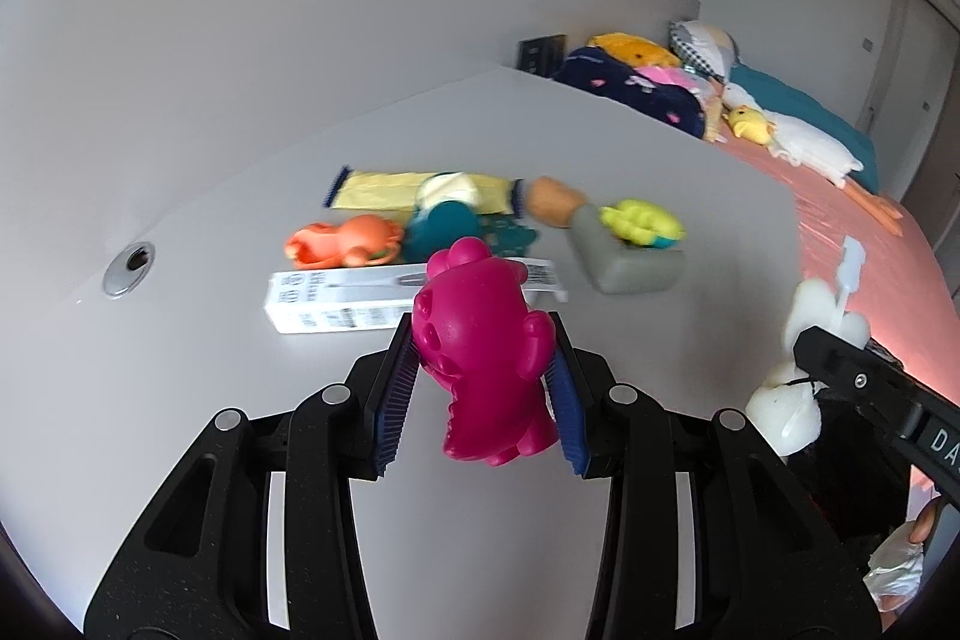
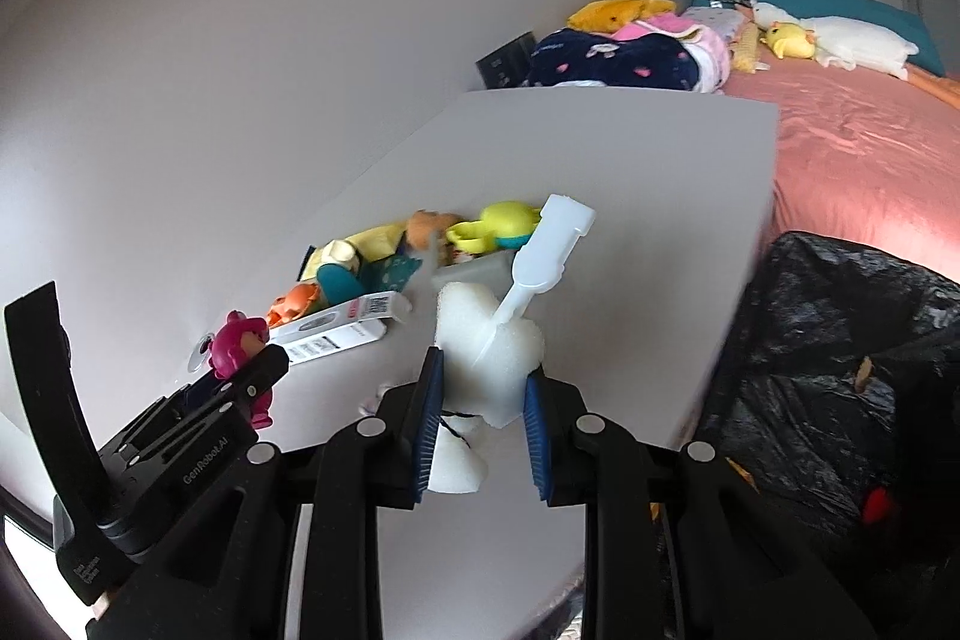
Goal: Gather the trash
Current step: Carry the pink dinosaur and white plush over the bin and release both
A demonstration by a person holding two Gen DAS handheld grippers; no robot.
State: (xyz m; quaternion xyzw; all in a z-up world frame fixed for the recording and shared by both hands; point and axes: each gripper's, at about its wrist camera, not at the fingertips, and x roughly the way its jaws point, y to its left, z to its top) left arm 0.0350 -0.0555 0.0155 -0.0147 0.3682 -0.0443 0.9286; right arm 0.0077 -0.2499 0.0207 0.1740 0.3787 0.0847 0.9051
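A black bag (image 2: 840, 370) is seen open just right of the right gripper (image 2: 483, 418), beside the table (image 2: 600, 160); a red item and a small wooden piece can be made out in it, the rest is too dark to tell. "GenRobot.AI" is printed on the left gripper (image 2: 240, 382), and "DA" is read on the right gripper's side in the left wrist view. A white box (image 1: 360, 298) with a barcode label is lying ahead of both grippers, its text too small to read. A pink toy (image 1: 480, 358) is held off the table between the partly closed blue pads of the left gripper. White foam (image 2: 486, 358) with a white plastic stick (image 2: 540, 256) is clamped by the right gripper.
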